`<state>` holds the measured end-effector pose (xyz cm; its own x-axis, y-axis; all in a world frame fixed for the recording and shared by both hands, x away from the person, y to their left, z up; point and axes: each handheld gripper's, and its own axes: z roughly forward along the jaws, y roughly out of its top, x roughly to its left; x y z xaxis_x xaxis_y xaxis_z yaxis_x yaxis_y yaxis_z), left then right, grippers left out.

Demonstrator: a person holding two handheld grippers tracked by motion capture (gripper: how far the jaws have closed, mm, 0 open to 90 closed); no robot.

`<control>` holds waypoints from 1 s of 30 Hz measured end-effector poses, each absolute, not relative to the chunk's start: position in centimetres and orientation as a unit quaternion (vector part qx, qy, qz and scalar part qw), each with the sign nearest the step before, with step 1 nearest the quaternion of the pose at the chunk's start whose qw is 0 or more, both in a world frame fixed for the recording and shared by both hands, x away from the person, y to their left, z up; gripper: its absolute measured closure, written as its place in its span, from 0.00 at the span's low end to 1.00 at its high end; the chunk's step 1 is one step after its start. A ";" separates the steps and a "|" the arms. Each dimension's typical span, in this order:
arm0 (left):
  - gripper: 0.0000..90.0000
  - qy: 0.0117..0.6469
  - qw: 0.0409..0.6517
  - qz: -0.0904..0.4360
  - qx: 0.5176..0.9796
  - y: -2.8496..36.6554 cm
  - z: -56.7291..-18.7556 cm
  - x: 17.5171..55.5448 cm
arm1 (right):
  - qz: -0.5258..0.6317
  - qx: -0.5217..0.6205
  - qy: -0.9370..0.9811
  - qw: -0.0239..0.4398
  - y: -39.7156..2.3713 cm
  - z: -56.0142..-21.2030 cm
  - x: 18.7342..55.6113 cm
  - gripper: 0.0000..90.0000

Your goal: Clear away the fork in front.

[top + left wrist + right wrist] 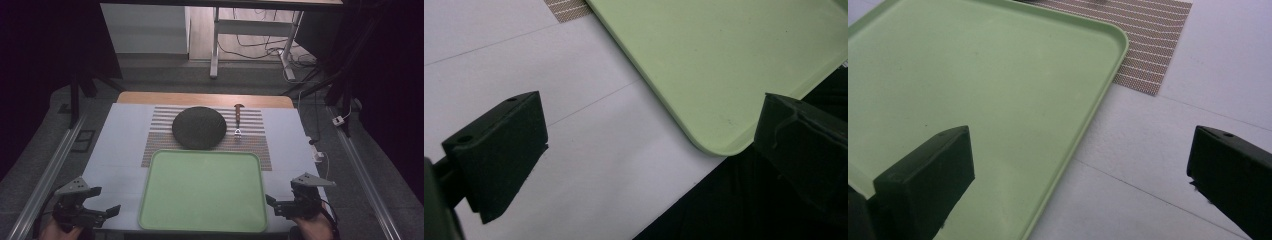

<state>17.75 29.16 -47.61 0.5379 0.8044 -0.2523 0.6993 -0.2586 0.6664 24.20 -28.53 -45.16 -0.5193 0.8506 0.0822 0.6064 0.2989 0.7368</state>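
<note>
Tray [202,192] before plate [199,127]; fork [238,120] right of plate.

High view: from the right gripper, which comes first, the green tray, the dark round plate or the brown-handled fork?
From the right gripper:
1. Green plastic tray, just beside it, toward the table's middle.
2. Brown-handled fork, farther back on the striped mat.
3. Dark round plate, back and left of the fork.

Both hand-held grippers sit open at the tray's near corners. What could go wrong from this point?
1. The green tray overhangs the table's near edge; a nudge from the left hand-held gripper could tip it.
2. Its rim is low, so the right hand-held gripper might slip off.
3. The fork lies beside the dark plate; reaching could knock it.
</note>
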 end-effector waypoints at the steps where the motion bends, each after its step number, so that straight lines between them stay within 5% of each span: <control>1: 0.01 0.476 0.379 0.069 0.790 29.2 -47.6 17.8 | 0.370 0.462 0.789 0.164 -28.5 -45.2 24.2 0.00; 30: 0.01 0.479 0.379 0.067 0.789 29.2 -47.7 17.9 | 0.385 0.428 0.802 0.156 -27.8 -44.8 25.1 0.00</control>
